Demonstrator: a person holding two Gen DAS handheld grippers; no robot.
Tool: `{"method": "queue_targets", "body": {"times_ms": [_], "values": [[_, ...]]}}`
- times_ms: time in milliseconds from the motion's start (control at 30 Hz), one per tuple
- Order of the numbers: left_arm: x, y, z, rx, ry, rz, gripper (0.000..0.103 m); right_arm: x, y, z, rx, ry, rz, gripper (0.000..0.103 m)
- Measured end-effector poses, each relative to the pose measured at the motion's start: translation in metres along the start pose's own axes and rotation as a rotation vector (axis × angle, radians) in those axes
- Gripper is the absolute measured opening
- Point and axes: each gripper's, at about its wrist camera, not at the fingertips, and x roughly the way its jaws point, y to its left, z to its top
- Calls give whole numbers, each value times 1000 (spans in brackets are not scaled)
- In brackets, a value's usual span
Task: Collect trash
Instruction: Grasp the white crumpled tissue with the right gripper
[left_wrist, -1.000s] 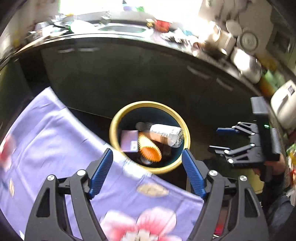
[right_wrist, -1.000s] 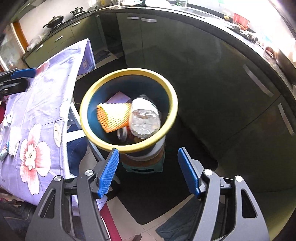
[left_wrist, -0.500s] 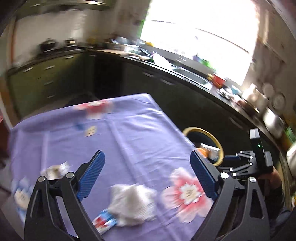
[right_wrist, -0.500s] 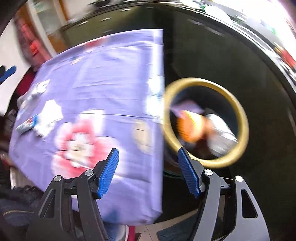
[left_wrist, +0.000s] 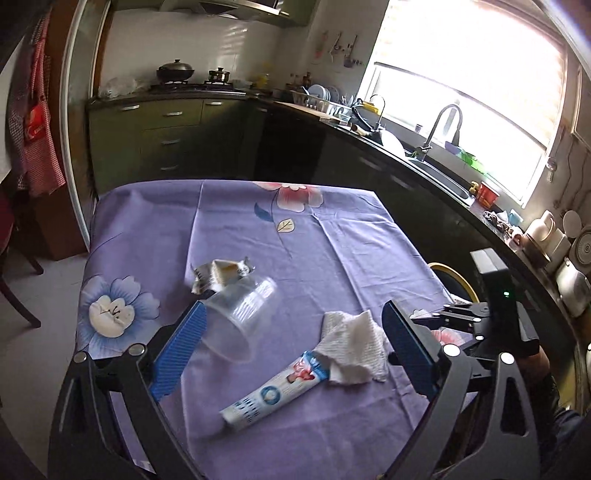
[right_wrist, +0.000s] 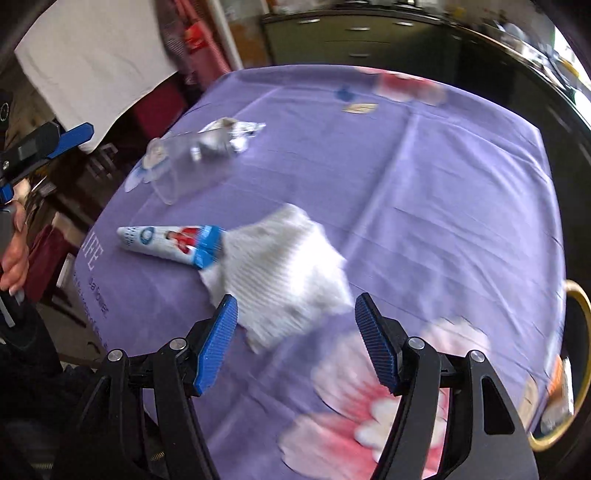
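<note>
On the purple flowered tablecloth (left_wrist: 332, 236) lie a crumpled white tissue (left_wrist: 352, 341), a white and blue toothpaste tube (left_wrist: 275, 393), a clear plastic cup (left_wrist: 240, 321) on its side and a crumpled silver wrapper (left_wrist: 221, 275). My left gripper (left_wrist: 295, 350) is open and empty above the cup and the tube. My right gripper (right_wrist: 297, 339) is open and empty just short of the tissue (right_wrist: 280, 273); the tube (right_wrist: 171, 242), cup (right_wrist: 181, 170) and wrapper (right_wrist: 229, 134) lie beyond it. The yellow-rimmed trash bin (left_wrist: 456, 278) stands off the table's right edge, mostly hidden.
The bin rim (right_wrist: 580, 369) shows at the right edge of the right wrist view. A dark kitchen counter with a sink (left_wrist: 436, 166) runs along the right under a bright window. A red checked apron (left_wrist: 33, 122) hangs at the left. My right gripper (left_wrist: 491, 325) shows beside the table.
Both grippers have swung away from the trash bin to the table top. The tissue, tube, cup and wrapper have come into view, and the right gripper has come close to the tissue.
</note>
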Motion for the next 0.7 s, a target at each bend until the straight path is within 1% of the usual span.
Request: {"method": "queue_targets", "body": {"times_ms": [133,233,300,333,400,467,600,667,700], "values": [[-3,10,-1,-9,-8,17,91,22,12,15,-26,22,-22,66],[-7,21,-2,-31,-17,30,91,33,15,20,-29,32,-52,66],[-9,27,-3,-44,-19,40,91,39,15,23,-32,43,-73,60],[-8,30,-3,-47,-18,44,91,43,16,23,-36,48,-80,54],[-8,33,-4,-49,-14,46,91,43,16,23,-44,46,-97,49],[-6,34,-5,-49,-11,41,91,42,15,22,-43,45,-102,41],[-2,30,-5,-40,-5,28,91,41,11,21,-43,40,-111,33],[0,26,-6,-30,1,20,91,40,11,20,-45,34,-117,27],[1,24,-6,-23,4,18,91,40,10,20,-42,31,-119,25]]}}
